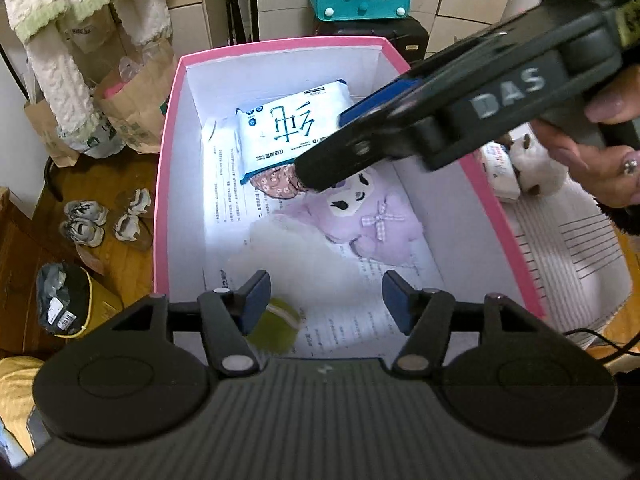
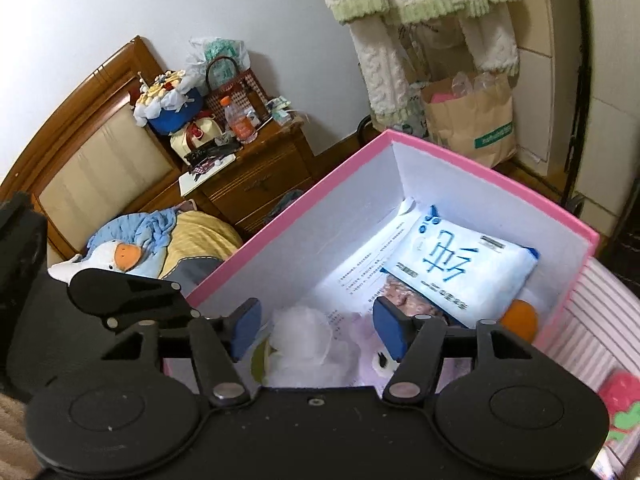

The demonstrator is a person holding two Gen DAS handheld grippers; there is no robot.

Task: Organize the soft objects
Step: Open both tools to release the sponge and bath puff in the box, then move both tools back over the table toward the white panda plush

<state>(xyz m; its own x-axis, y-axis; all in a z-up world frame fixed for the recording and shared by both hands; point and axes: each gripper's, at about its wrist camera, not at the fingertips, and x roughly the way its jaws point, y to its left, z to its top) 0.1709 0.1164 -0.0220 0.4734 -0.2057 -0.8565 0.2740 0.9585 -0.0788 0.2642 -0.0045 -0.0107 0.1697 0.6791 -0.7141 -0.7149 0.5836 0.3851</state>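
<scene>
Now, what we see:
Box: a pink-rimmed box with white inner walls, open at the top.
Contents: a white tissue pack toward the far wall, a lilac plush in the middle, a white fluffy ball beside it, a green piece at the near wall — printed paper lines the floor.
Left tongs: released, pads apart over the near end, nothing pressed between them.
Right tongs: released too, hanging above the plush and fluff, gripping nothing.
Free room: we find bare paper along the left inner wall.
Outside: a second tissue pack lies beyond the right rim — on a striped cloth.
</scene>
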